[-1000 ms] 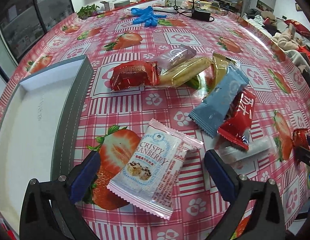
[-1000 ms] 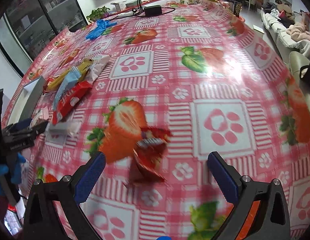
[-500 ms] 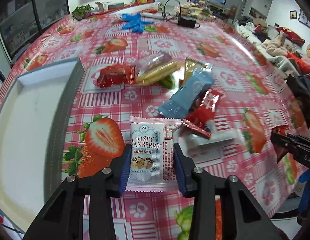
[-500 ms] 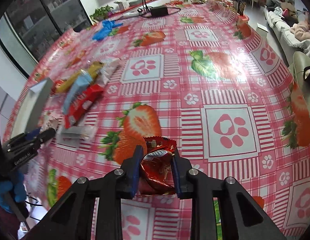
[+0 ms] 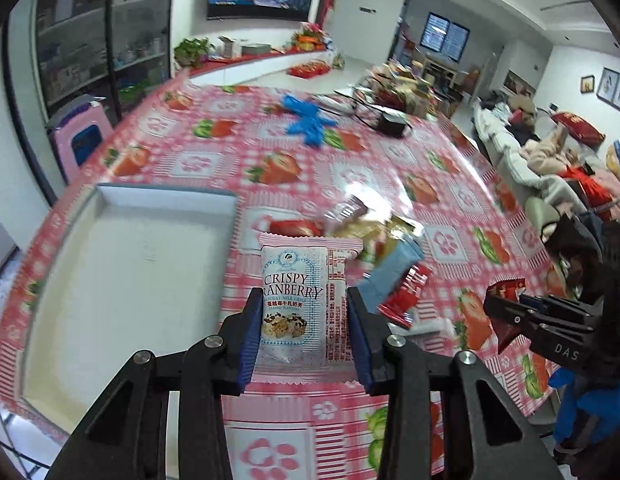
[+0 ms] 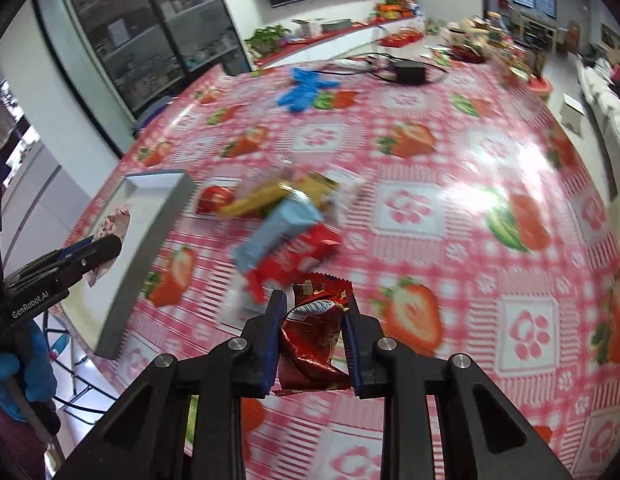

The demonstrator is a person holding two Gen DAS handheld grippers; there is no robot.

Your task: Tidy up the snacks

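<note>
My left gripper (image 5: 301,336) is shut on a white Crispy Cranberry packet (image 5: 299,304) and holds it above the table, just right of the grey-rimmed white tray (image 5: 121,280). My right gripper (image 6: 314,344) is shut on a crumpled red snack packet (image 6: 314,340), lifted over the tablecloth. The left gripper with its packet also shows in the right wrist view (image 6: 97,254), over the tray (image 6: 149,240). A pile of snacks lies beyond: a light blue packet (image 6: 277,228), a red packet (image 6: 297,256) and a yellow bar (image 6: 265,196).
Blue gloves (image 5: 307,118) and a black power adapter with cable (image 6: 410,70) lie at the far side of the strawberry tablecloth. A pink stool (image 5: 83,136) stands past the table's left edge. A sofa with clutter (image 5: 550,160) is at the right.
Both grippers closed from open onto their packets, then lifted them off the table. The left one has moved toward the tray; the right one has moved toward the snack pile.
</note>
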